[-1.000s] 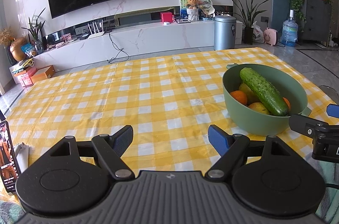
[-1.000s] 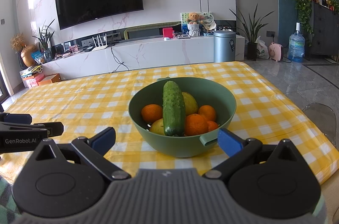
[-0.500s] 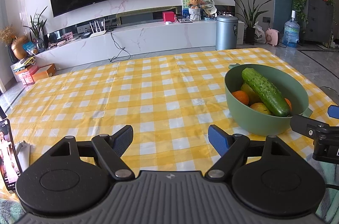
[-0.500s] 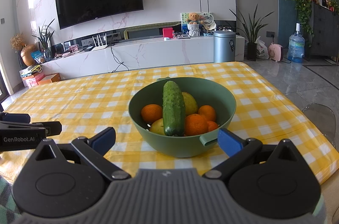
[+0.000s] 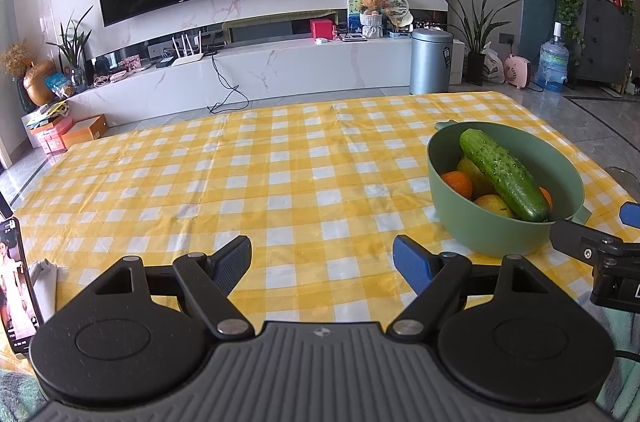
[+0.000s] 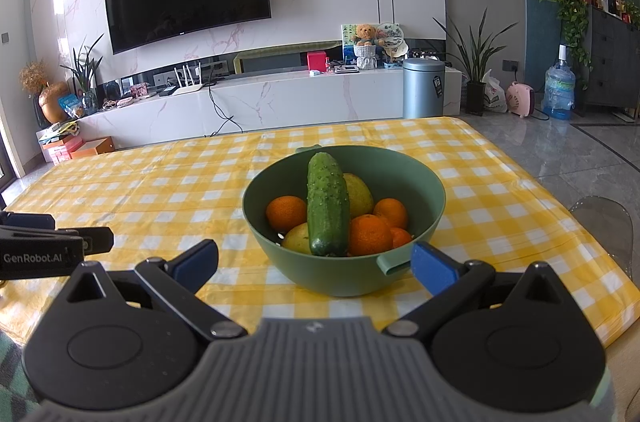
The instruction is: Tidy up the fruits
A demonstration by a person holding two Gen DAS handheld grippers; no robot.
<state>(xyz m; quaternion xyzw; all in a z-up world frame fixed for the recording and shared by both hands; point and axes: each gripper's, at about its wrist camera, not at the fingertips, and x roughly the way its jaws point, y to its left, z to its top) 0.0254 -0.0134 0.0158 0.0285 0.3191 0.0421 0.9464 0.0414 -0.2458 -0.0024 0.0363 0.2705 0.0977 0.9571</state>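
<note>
Both jaws of the right gripper [image 6: 314, 264] spread before the bowl [image 6: 428, 182].

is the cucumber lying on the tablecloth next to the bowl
No, the cucumber lies inside the green bowl, on top of the oranges and lemons.

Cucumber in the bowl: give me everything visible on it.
The cucumber is dark green, bumpy-skinned and whole, with rounded ends. It lies on top of the pile in the green bowl, its far end raised toward the far rim and its near end low by the near wall. It rests on oranges and yellow fruit. Neither claw touches it; both are open and short of the bowl.
</note>
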